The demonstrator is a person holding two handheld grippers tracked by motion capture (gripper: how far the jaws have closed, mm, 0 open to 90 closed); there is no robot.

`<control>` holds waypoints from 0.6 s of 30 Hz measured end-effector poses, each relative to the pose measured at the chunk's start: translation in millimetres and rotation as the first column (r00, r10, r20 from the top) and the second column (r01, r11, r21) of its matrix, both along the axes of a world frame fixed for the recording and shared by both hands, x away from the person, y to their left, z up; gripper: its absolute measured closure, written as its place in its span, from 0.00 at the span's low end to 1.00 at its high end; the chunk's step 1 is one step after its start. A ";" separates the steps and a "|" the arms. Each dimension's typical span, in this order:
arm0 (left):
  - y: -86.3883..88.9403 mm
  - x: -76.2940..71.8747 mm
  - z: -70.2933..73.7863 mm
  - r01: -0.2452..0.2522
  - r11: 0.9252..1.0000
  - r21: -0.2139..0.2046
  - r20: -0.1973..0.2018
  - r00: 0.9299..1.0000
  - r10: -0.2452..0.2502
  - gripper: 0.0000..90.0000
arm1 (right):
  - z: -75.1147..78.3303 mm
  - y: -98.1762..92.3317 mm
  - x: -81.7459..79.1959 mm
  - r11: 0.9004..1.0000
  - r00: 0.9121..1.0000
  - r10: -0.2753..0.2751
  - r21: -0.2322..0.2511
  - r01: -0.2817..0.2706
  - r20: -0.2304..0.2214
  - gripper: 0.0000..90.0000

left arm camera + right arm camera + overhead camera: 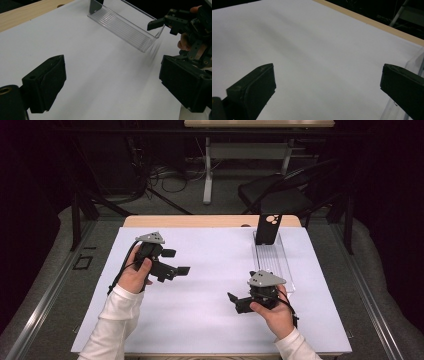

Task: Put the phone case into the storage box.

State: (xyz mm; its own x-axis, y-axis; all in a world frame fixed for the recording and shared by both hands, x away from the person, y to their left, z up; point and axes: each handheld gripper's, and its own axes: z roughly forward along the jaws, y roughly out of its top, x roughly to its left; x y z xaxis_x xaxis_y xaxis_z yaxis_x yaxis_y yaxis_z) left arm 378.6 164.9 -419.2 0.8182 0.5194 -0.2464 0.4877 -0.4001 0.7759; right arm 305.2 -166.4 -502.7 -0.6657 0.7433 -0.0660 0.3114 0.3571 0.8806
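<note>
On my left gripper [176, 261] the two black jaws stood wide apart with nothing between them; in the left gripper view I saw only bare white sheet in the gap. The gripper hovered over the left half of the white sheet-covered table [200, 285], its jaws aimed toward the table's middle, with the person's left hand [134, 276] wrapped around the grip and a white sleeve [112, 320] running back to the near edge.

My right gripper [243, 301] also had its jaws spread wide and empty; in the right gripper view they framed plain white surface, with the light wooden table edge [372, 22] crossing the far corner. That gripper sat low over the near right part of the table, its jaws pointing left, held by the person's right hand [276, 315]. I could also see it in the left gripper view at the upper right.

The long clear ribbed plastic tray [272, 262] lay on the right side of the table, running from the far edge toward me, and its near end was just beside the right gripper's grey three-cornered plate. At the tray's far end a black phone case with round camera cut-outs [268, 228] stood upright. The left gripper was well apart from both tray and case.

Beyond the table I made out a dark chair [280, 192] and the pale legs of another table [210, 170].
</note>
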 end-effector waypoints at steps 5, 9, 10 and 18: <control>-1.0 0.7 -1.9 0.000 1.000 0.004 0.000 1.000 0.000 0.08 | -7.3 2.4 -5.1 1.000 1.000 0.023 0.010 -0.023 0.017 0.00; -1.2 1.4 -3.3 -0.001 1.000 0.010 0.003 1.000 0.001 0.08 | -10.3 4.2 -8.7 0.999 0.998 0.042 0.028 -0.043 0.040 0.00; -1.3 1.4 -3.3 -0.002 1.000 0.010 0.005 1.000 0.002 0.08 | -11.2 4.4 -9.6 0.998 0.998 0.047 0.029 -0.048 0.039 0.00; -1.7 1.8 -4.1 -0.002 1.000 0.015 0.009 1.000 0.002 0.08 | -20.6 6.8 -13.0 0.996 0.996 0.068 0.060 -0.071 0.049 0.00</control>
State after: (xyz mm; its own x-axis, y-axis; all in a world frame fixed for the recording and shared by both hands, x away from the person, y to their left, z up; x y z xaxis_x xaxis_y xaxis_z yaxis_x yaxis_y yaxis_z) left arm 380.4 163.2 -423.2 0.8194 0.5246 -0.2313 0.4816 -0.4110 0.7740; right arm 292.1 -159.6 -523.3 -0.7130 0.6991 -0.0543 0.2453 0.3212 0.9147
